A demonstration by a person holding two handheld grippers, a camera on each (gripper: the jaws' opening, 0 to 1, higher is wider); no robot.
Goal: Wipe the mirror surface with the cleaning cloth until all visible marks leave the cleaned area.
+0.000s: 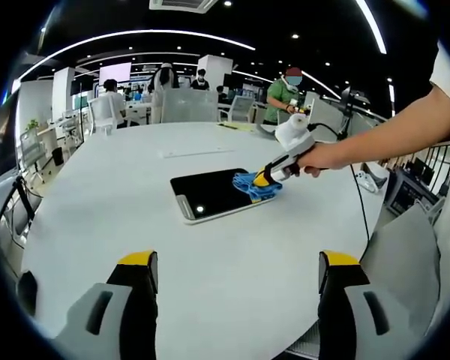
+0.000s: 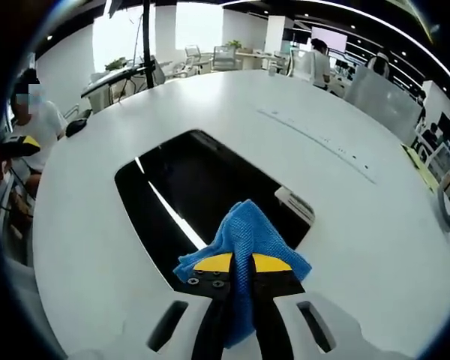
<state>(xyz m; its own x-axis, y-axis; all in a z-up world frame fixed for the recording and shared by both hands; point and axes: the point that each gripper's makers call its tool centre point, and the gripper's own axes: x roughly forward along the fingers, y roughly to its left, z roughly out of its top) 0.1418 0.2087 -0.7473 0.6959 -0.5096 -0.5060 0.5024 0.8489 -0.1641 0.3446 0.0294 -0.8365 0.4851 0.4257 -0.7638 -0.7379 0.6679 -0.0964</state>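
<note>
While the person's hand (image 1: 324, 158) steers it, the right gripper (image 2: 241, 264) pinches the blue cleaning cloth (image 2: 244, 234), jaws pressed together on a fold of it, and presses the cloth onto the near edge of the mirror (image 2: 202, 187). That mirror lies flat on the big white table (image 1: 135, 217), its dark glass reflecting ceiling light strips. From the left gripper view, the cloth (image 1: 255, 185) covers the mirror's (image 1: 210, 193) right-hand corner. Well back from it over bare tabletop, the left gripper (image 1: 238, 271) hovers with its jaws spread wide, holding nothing. People sit at desks in the background.
</note>
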